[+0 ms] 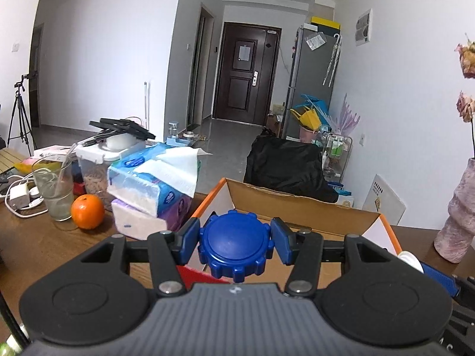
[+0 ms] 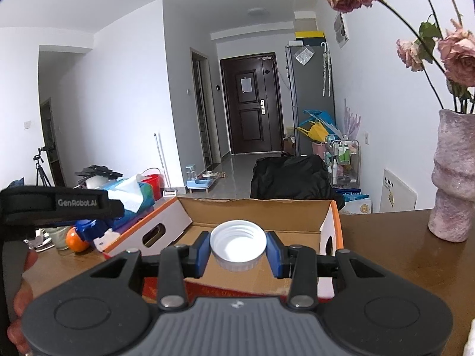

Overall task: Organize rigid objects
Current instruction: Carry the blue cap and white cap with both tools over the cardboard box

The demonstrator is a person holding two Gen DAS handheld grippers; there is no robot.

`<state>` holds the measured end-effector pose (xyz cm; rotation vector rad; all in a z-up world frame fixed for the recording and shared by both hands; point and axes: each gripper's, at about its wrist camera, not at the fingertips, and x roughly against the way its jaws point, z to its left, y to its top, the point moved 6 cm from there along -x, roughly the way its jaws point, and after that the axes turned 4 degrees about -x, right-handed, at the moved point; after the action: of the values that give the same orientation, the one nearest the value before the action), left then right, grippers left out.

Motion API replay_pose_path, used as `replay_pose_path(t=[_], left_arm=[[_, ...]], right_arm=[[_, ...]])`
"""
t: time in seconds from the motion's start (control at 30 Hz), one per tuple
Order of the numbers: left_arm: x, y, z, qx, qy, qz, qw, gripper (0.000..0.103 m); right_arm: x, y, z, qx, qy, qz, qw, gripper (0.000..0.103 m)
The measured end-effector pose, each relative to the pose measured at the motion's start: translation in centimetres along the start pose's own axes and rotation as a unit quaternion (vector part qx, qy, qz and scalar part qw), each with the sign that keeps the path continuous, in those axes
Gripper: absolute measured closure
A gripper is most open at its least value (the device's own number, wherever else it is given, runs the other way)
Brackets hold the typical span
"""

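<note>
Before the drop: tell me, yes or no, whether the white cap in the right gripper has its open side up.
Yes: the white cap, clamped in the right gripper, shows its hollow threaded inside facing up.

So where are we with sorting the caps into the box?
Nothing visibly placed yet: the part of the cardboard box floor in view looks bare. In hand: the left gripper clamps a blue cap, and the right gripper clamps a white cap, both held at the box. Left: dropping both in.
</note>
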<state>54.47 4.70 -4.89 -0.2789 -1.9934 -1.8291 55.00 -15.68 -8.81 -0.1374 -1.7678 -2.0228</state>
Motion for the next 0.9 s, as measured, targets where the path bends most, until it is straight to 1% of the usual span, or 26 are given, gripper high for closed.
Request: replay_pose_path(t=[0.2,0.5,0.9], left_arm=[[-2.2,0.4,-1.0,-0.017,-0.001,0.006,0.9998,0.049],[-4.8,0.4,-2.8,-0.050,-0.004,0.012,0.9987,0.049],[-8.4,-0.7,-3.9,-0.076,-0.008,0.039,0.9963,0.049]], right_arm=[[-2.6,0.8,-0.4,0.000,-0.007,0.010,1.000,0.064],[-5.5,1.0,-1.0,0.002,-0.022,0.024,0.999,0.064],[-8.6,-0.4,-2.2,-0.003,-0.052,0.058,0.997,0.064]])
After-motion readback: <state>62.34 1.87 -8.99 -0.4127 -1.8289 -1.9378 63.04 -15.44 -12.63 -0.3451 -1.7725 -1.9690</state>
